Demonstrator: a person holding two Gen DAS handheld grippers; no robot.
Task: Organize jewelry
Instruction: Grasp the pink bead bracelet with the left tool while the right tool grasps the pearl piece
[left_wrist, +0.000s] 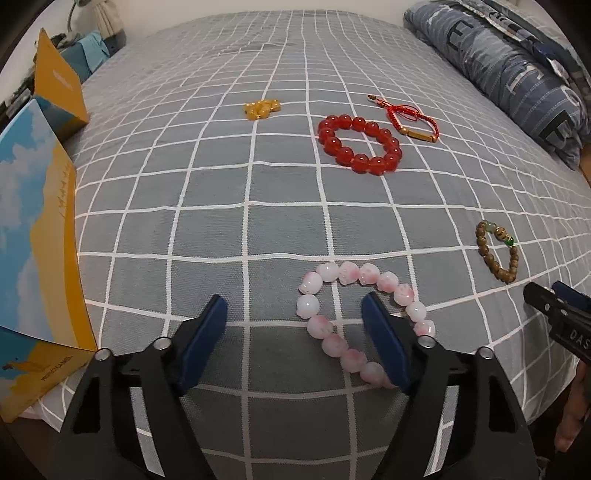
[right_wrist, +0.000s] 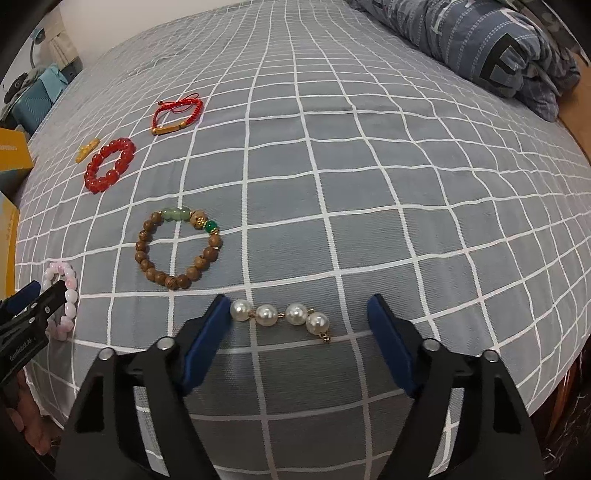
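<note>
A: Straddling: left gripper (left_wrist: 295, 341) fingers parted, one inside the pink bracelet (left_wrist: 364, 319), nothing pinched. Right gripper (right_wrist: 297, 341) fingers parted around pearl strand (right_wrist: 280, 315), lower centre, on bed (right_wrist: 369, 184).

B: Handling?

A: Light, slippery beads; pinch across one.

Left gripper (left_wrist: 295, 328): pitched steeply downward, its black frame low in the left wrist view, jaws standing apart with the blue pads (left_wrist: 384, 341) facing one another. Right gripper (right_wrist: 297, 332): same steep downward pitch, jaws likewise parted, pads (right_wrist: 205, 343) clear of each other. In each wrist view the opposite gripper enters at the frame edge, with the fingers (right_wrist: 22, 413) of the person's hand wrapped beneath its black body.
</note>
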